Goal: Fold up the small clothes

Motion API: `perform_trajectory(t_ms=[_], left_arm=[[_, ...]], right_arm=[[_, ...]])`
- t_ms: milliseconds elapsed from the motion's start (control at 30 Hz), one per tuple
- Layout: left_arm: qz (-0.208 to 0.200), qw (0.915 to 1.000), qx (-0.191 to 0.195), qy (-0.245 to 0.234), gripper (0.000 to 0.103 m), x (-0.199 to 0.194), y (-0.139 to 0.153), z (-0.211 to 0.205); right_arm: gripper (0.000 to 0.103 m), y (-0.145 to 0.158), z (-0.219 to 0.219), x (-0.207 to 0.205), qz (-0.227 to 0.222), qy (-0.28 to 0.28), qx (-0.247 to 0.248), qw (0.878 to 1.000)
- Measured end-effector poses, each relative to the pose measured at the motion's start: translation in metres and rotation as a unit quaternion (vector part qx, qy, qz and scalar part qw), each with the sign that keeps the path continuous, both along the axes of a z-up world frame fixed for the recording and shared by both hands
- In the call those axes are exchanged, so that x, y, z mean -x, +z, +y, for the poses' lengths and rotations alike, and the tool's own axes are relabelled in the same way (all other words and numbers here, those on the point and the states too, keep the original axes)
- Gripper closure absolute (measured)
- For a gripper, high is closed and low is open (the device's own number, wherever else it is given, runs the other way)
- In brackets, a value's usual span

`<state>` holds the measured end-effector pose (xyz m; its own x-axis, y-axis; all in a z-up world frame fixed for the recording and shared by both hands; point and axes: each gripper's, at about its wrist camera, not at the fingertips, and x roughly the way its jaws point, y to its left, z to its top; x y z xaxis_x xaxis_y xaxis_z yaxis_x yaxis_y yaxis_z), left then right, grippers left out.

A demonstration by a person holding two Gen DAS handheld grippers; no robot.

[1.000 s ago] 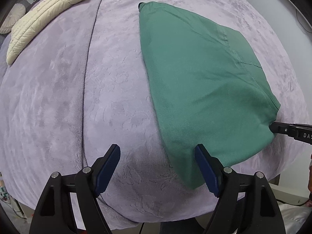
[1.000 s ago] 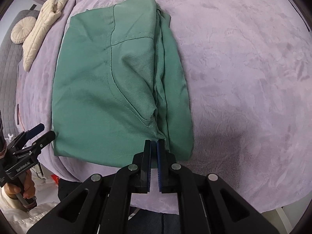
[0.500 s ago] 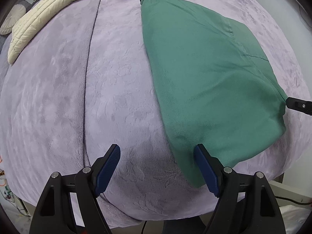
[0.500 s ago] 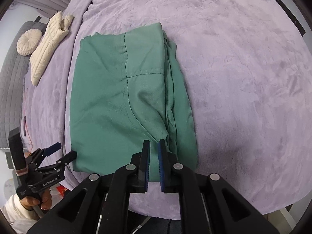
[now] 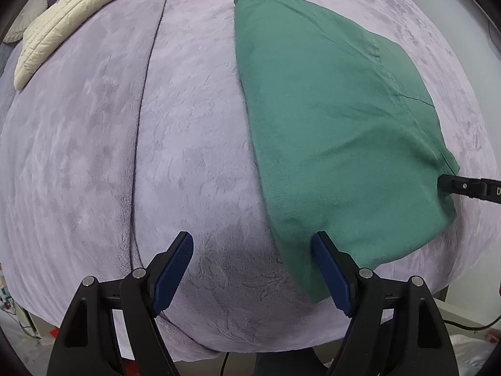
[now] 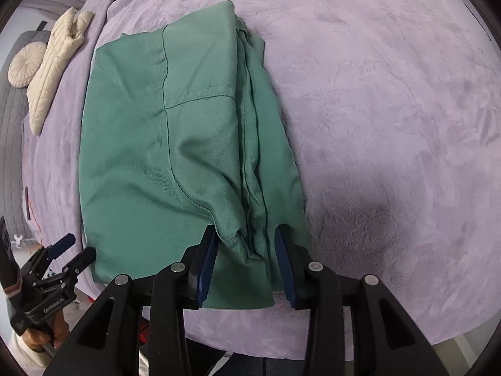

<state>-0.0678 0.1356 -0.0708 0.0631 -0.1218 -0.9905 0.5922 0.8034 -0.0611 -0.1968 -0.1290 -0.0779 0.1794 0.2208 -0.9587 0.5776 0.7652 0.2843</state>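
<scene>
Right tongs [image 6: 245, 261] stood parted, blue pads on either side of the bunched near corner of the green garment [image 6: 175, 144], with cloth lying between them; whether the pads touched the cloth could not be told. Left tongs [image 5: 253, 274] were spread wide and grasped nothing, hovering over the lilac blanket [image 5: 194, 131] at the near edge of the bed, with the right-hand pad just beside the garment's near-left corner. Green garment lay folded into a rough rectangle on the blanket, one short end at the near edge of the bed, long sides running away toward the far side. Its stacked, seamed layers were gathered along the right long side in the right wrist view; a stitched seam crossed the top panel. In the left wrist view the right tongs entered from the right, tip at the garment's near-right corner. A cream quilted jacket [image 6: 56, 62] lay near the far-left corner of the bed, well apart from the garment, with a round cream cushion [image 6: 26, 64] just beside it.
</scene>
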Motion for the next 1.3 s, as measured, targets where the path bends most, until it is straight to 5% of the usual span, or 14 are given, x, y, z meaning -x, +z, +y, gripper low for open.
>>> perform_trajectory(t_ms=[467,867,1000,1133,1200,1300], left_arm=[[-0.011,0.9999,0.0,0.0,0.023,0.005,0.011,-0.002],[-0.025,0.9995,0.018,-0.006,0.023,0.005,0.037,-0.014],[-0.049,0.9985,0.022,0.014,0.023,-0.001,0.049,-0.015],[-0.055,0.9975,0.034,0.028,0.023,-0.007,0.06,-0.015],[-0.058,0.9972,0.035,0.032,0.0,-0.011,0.064,-0.015],[-0.069,0.9966,0.032,0.03,0.0,-0.013,0.071,-0.017]], right_arm=[[0.045,0.012,0.004,0.031,0.002,-0.042,-0.033,0.999],[0.042,0.041,0.011,0.007,-0.014,-0.017,0.0,1.0],[0.028,0.056,0.015,-0.006,-0.021,0.001,0.015,1.0],[0.028,0.073,0.019,-0.016,-0.038,0.014,0.026,0.999],[0.027,0.08,0.02,-0.019,-0.044,0.015,0.03,0.998],[0.023,0.088,0.019,-0.022,-0.051,0.017,0.035,0.998]])
